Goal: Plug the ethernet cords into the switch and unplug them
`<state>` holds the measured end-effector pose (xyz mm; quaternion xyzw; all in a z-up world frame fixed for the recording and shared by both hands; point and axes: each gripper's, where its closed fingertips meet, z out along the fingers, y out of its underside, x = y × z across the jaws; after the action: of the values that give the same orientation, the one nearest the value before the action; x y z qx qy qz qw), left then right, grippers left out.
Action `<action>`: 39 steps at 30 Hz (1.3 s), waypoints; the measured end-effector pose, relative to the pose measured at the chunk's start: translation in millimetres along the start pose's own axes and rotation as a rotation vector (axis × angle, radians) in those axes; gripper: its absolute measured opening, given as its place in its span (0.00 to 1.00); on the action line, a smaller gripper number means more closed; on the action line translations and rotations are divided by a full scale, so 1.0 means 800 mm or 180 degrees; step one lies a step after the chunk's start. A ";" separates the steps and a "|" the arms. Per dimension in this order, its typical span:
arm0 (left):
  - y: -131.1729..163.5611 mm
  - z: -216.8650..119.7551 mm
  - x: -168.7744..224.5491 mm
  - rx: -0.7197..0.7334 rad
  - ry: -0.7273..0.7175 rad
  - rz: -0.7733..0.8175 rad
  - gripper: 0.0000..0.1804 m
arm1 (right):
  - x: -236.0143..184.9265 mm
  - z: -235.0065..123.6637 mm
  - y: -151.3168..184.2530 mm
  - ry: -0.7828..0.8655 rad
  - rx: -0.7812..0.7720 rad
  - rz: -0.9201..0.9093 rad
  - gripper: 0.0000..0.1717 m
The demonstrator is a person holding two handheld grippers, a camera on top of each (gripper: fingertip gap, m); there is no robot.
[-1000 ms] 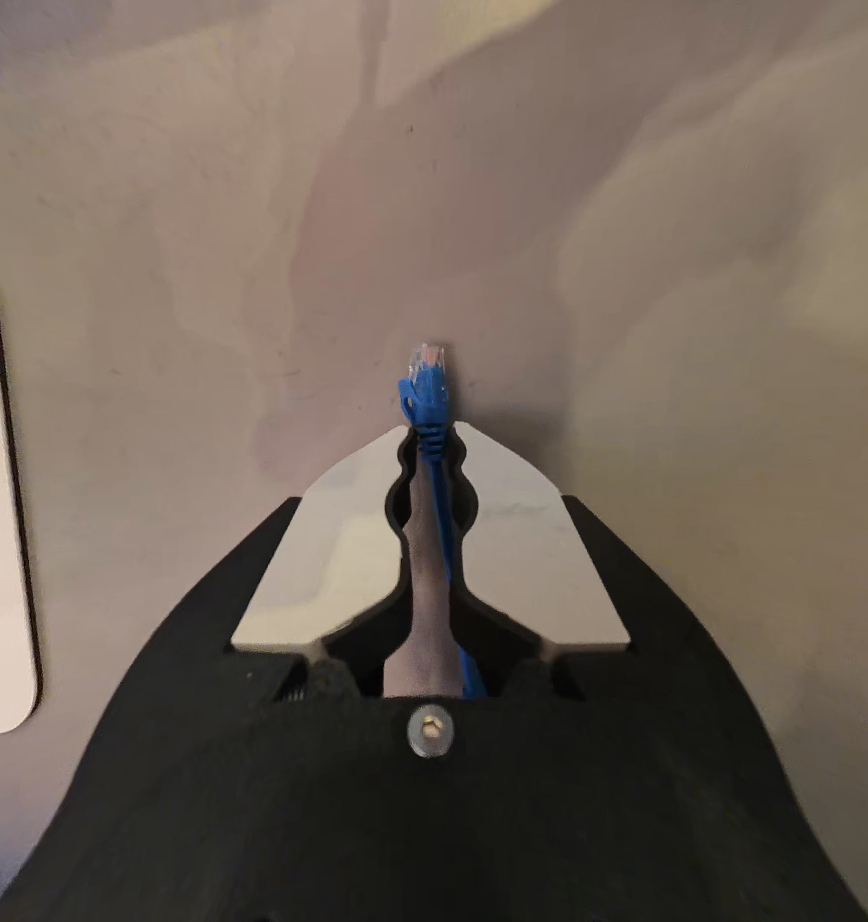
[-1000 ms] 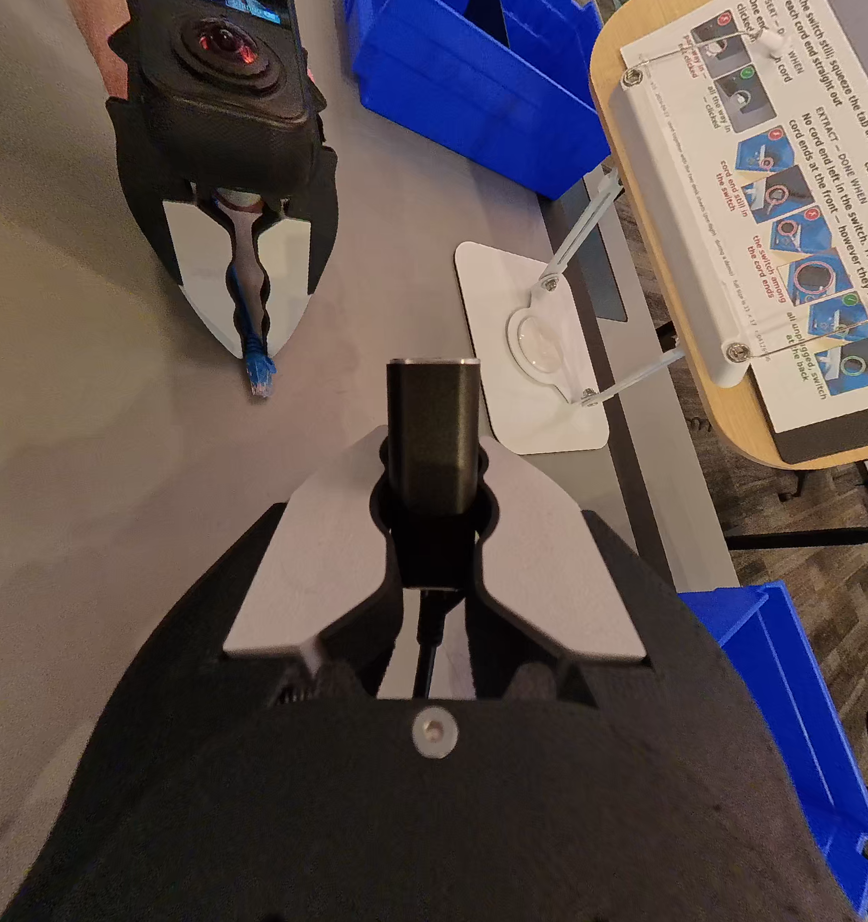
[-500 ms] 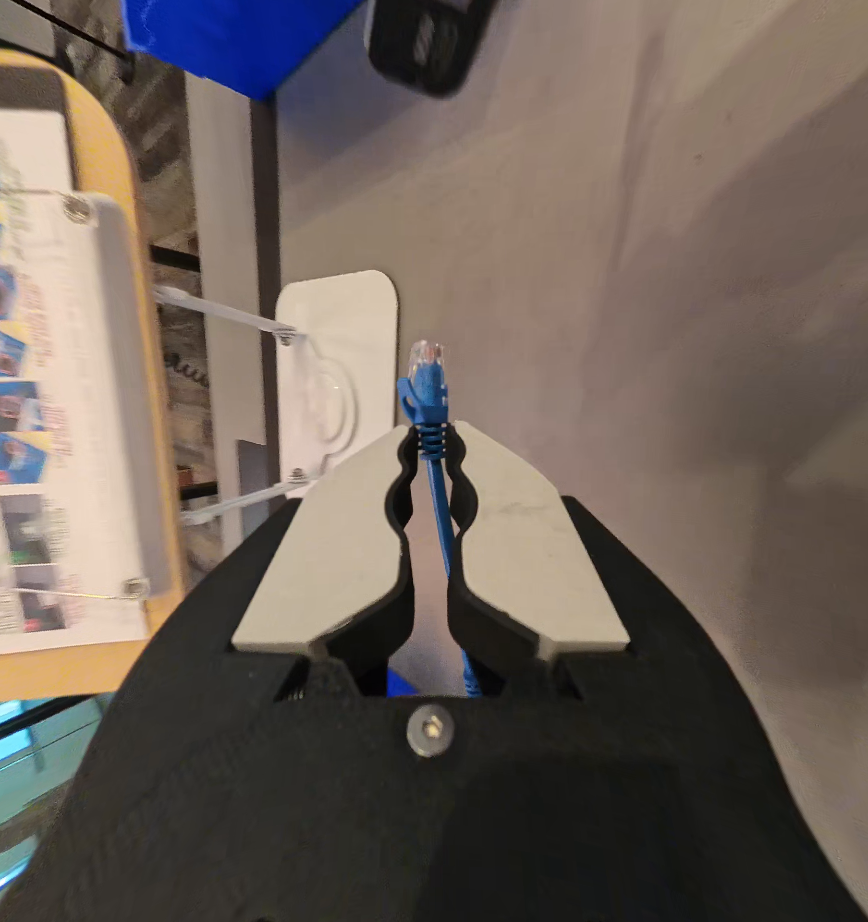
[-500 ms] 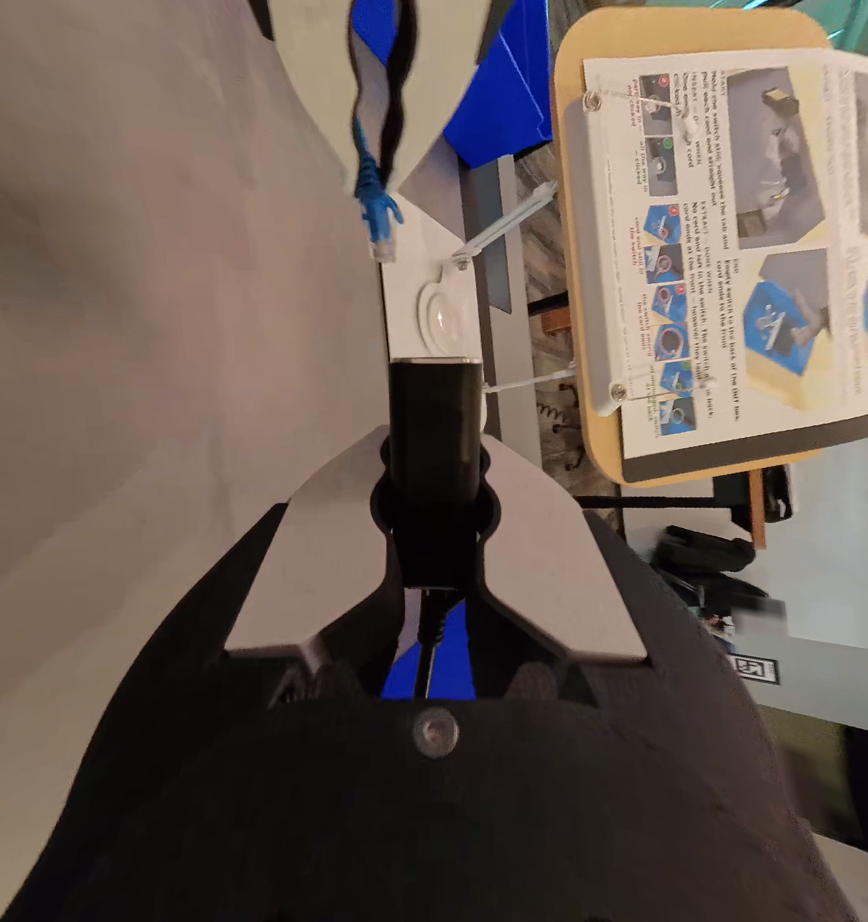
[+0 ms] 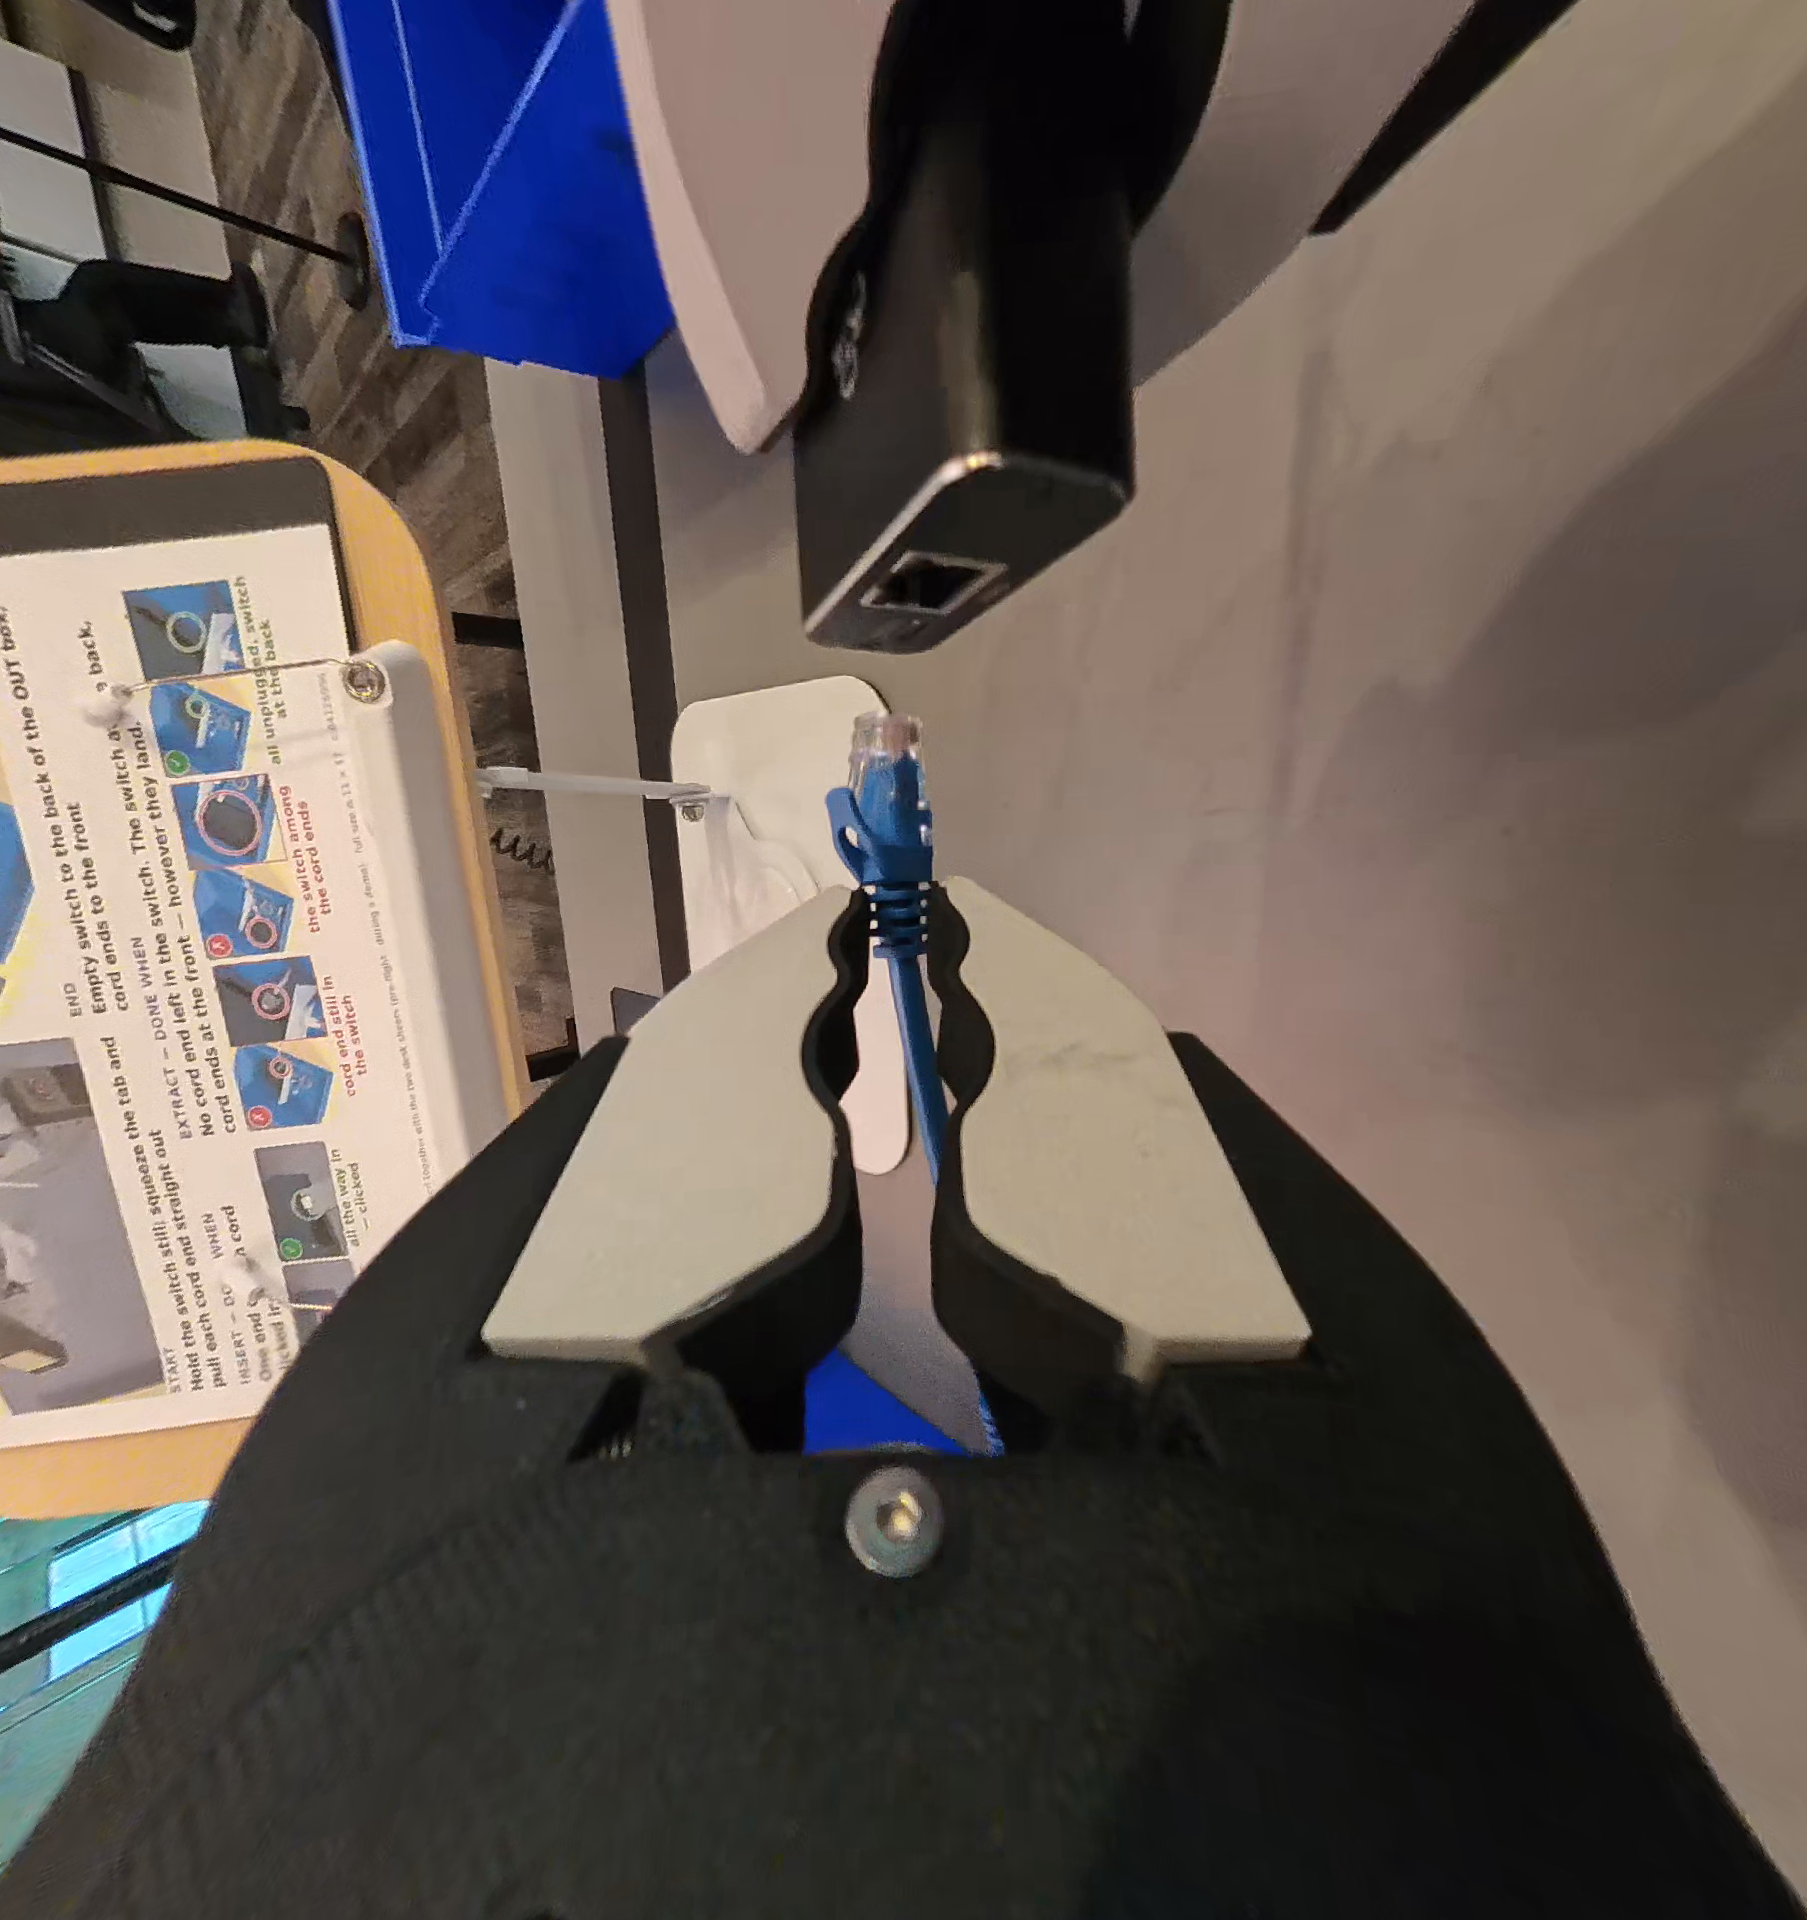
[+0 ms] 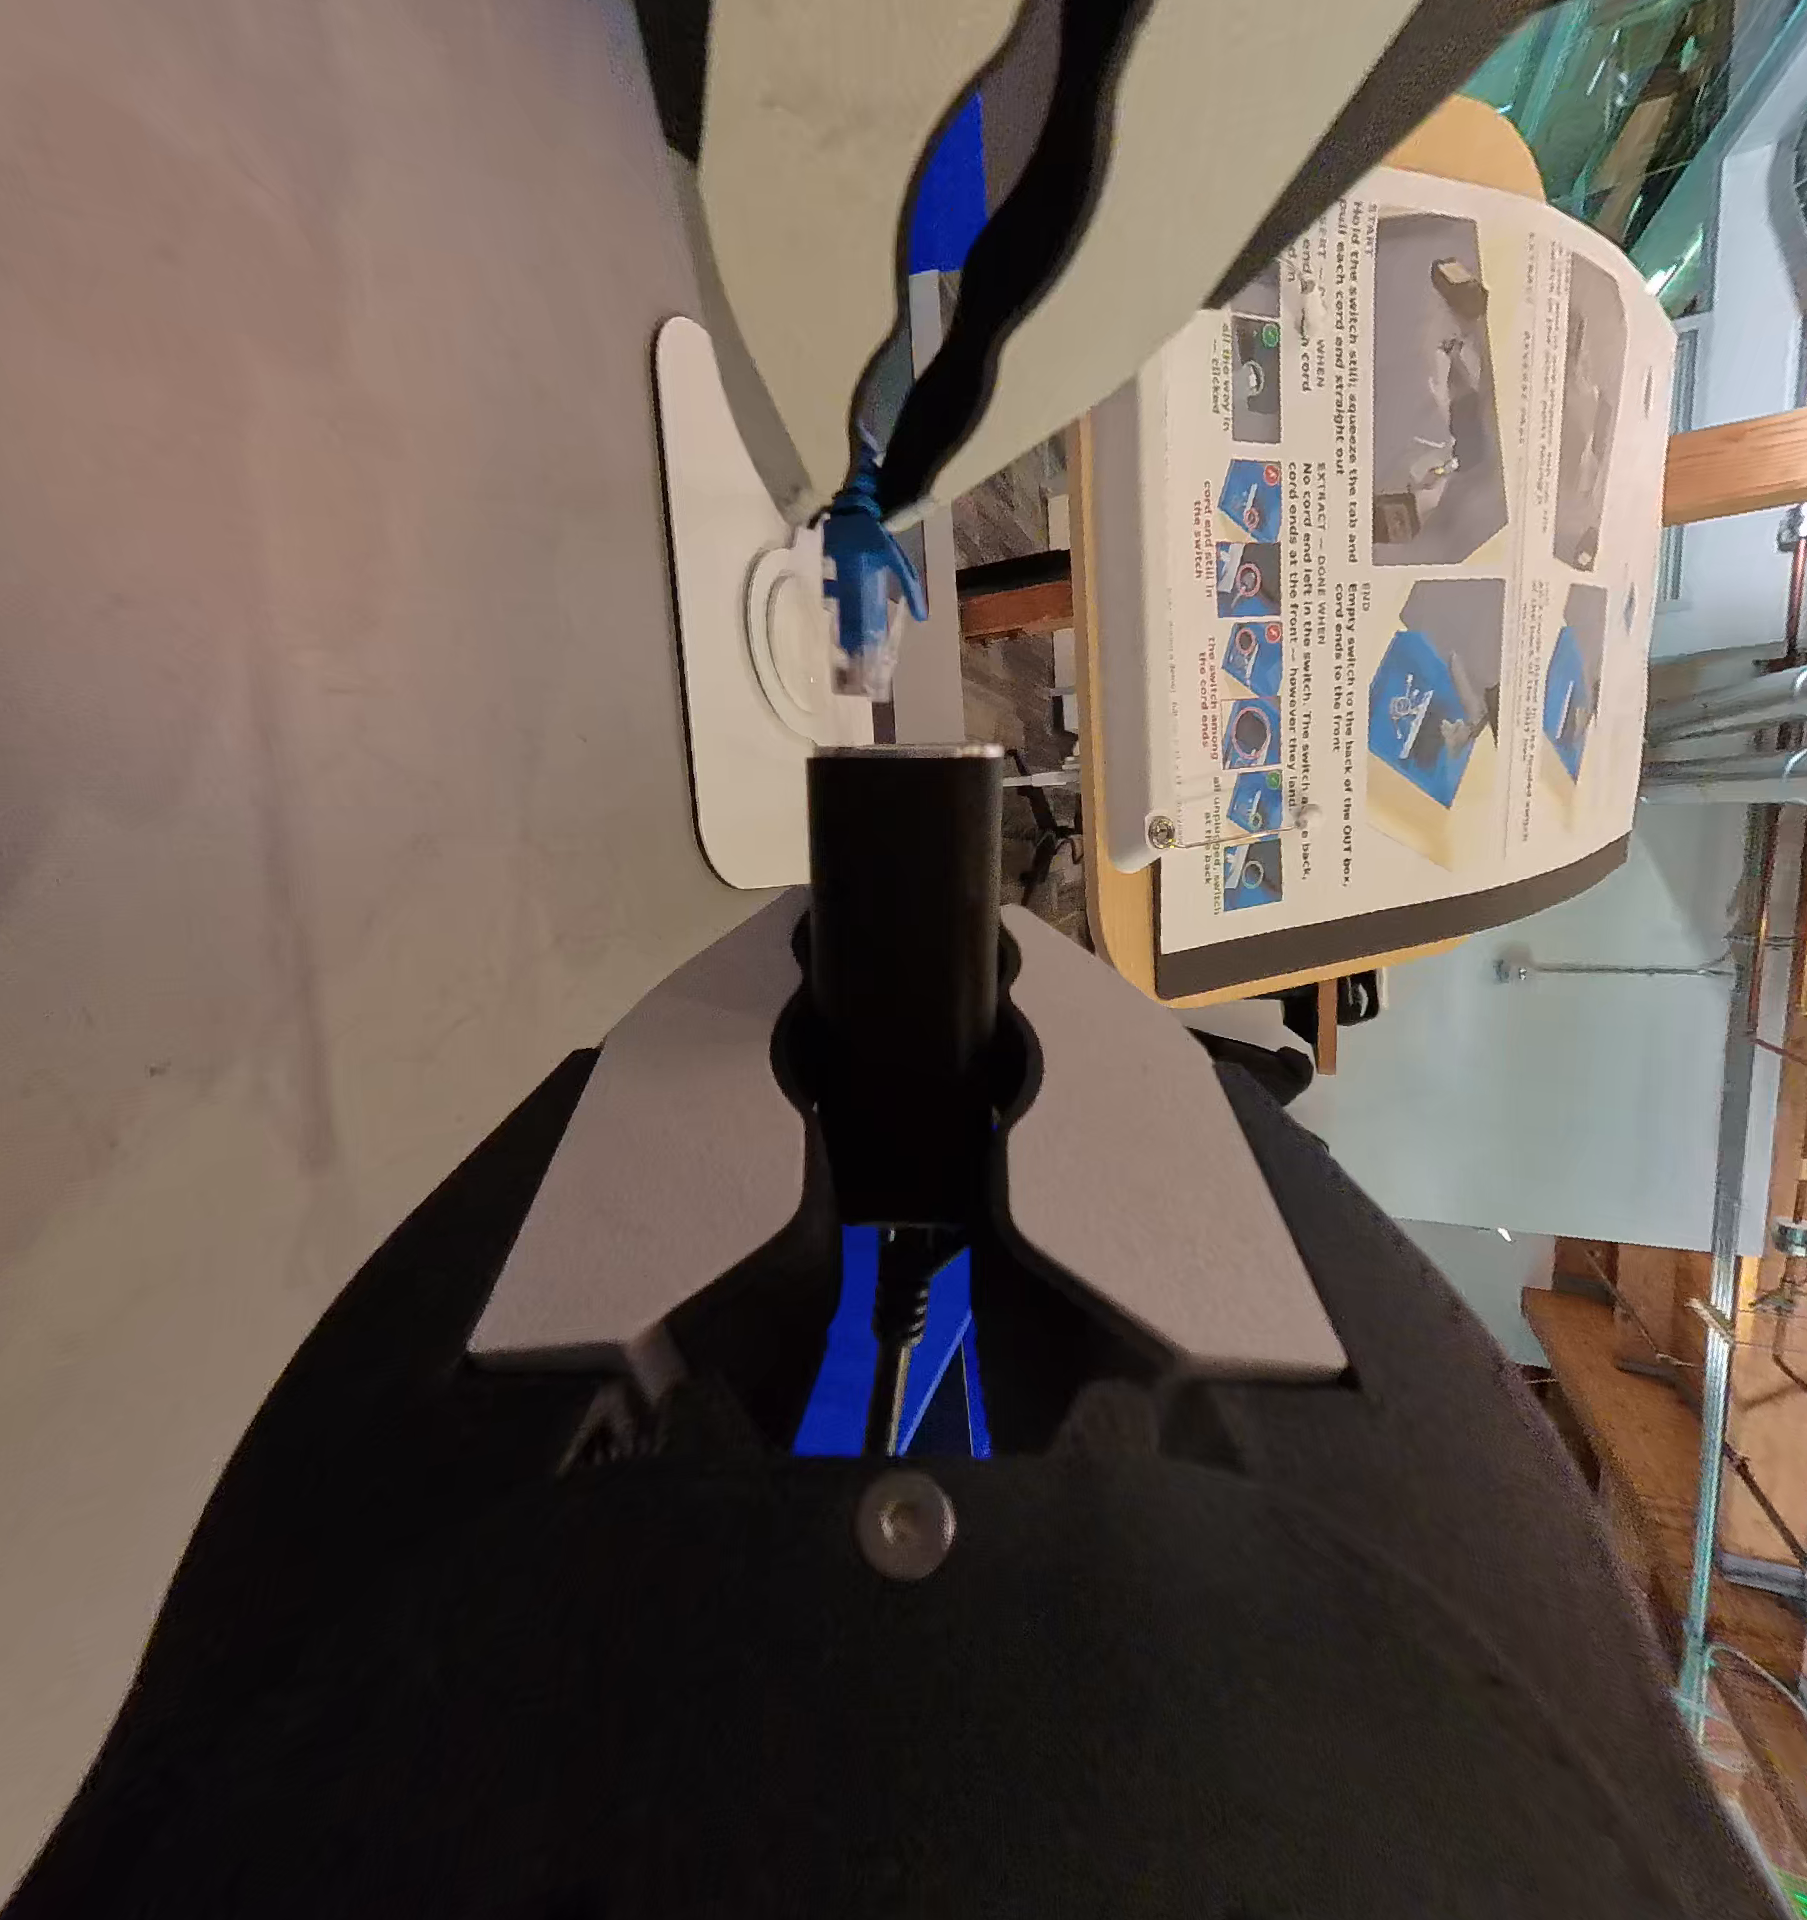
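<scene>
We see our left claw [image 5: 901, 904] closed on a blue ethernet cord with a clear plastic plug [image 5: 886, 805], its tips gripping the ribbed boot so the plug sticks out just past them. Our right claw [image 6: 904, 956] is clamped around a slim black box-shaped switch [image 6: 904, 883], which extends forward beyond its tips. The two face each other above the grey table [image 5: 1501, 727]: the plug tip sits close to the switch's open port [image 5: 925, 584], slightly off to one side, not touching and not inserted.
</scene>
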<state>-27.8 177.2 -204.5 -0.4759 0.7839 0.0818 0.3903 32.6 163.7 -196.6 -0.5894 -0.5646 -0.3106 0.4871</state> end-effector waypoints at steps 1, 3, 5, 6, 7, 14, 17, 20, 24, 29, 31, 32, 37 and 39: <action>-0.001 0.000 0.000 -0.0005 -0.0007 0.0016 0.06 | -0.001 0.000 0.000 0.0016 -0.0007 -0.0021 0.16; -0.004 -0.002 -0.001 0.0035 -0.0019 0.0018 0.06 | -0.001 0.000 0.000 0.0047 -0.0024 -0.0059 0.16; -0.006 -0.002 0.000 0.0051 0.0009 0.0025 0.06 | 0.000 0.001 0.000 0.0068 -0.0016 -0.0054 0.16; -0.008 -0.002 -0.001 0.0078 0.0009 0.0016 0.06 | -0.001 0.001 0.000 0.0062 -0.0013 -0.0045 0.16; -0.009 -0.003 0.000 0.0091 0.0035 0.0001 0.06 | 0.000 0.001 0.001 0.0074 -0.0003 -0.0034 0.16; -0.022 -0.015 -0.003 0.0165 0.0024 -0.0112 0.05 | 0.004 -0.001 0.003 0.0125 0.0097 0.0121 0.16; -0.024 -0.017 -0.001 0.0171 0.0023 -0.0087 0.05 | 0.003 0.000 0.004 0.0127 0.0089 0.0105 0.16; -0.025 -0.017 0.004 0.0171 0.0071 -0.0087 0.05 | 0.001 0.001 0.006 0.0122 0.0073 0.0096 0.16; -0.025 -0.016 0.008 0.0159 0.0133 -0.0102 0.05 | 0.001 0.001 0.007 0.0146 0.0032 0.0056 0.16; -0.028 -0.014 0.011 0.0203 0.0190 -0.0132 0.05 | -0.001 0.003 0.011 0.0128 -0.0020 0.0016 0.16; -0.029 -0.014 0.012 0.0207 0.0224 -0.0153 0.06 | -0.003 0.003 0.012 0.0109 -0.0023 0.0012 0.16; -0.030 -0.015 0.011 0.0226 0.0253 -0.0196 0.06 | -0.003 0.003 0.012 0.0107 -0.0030 0.0002 0.16; -0.028 -0.013 0.009 0.0207 0.0282 -0.0202 0.06 | -0.003 0.003 0.012 0.0111 -0.0022 -0.0019 0.16; -0.029 -0.013 0.011 0.0215 0.0324 -0.0217 0.06 | -0.004 0.003 0.012 0.0091 -0.0011 -0.0021 0.16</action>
<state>-16.5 153.8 -197.8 -0.4924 0.7884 0.0177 0.3683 41.2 165.7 -202.8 -0.5839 -0.5590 -0.3216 0.4930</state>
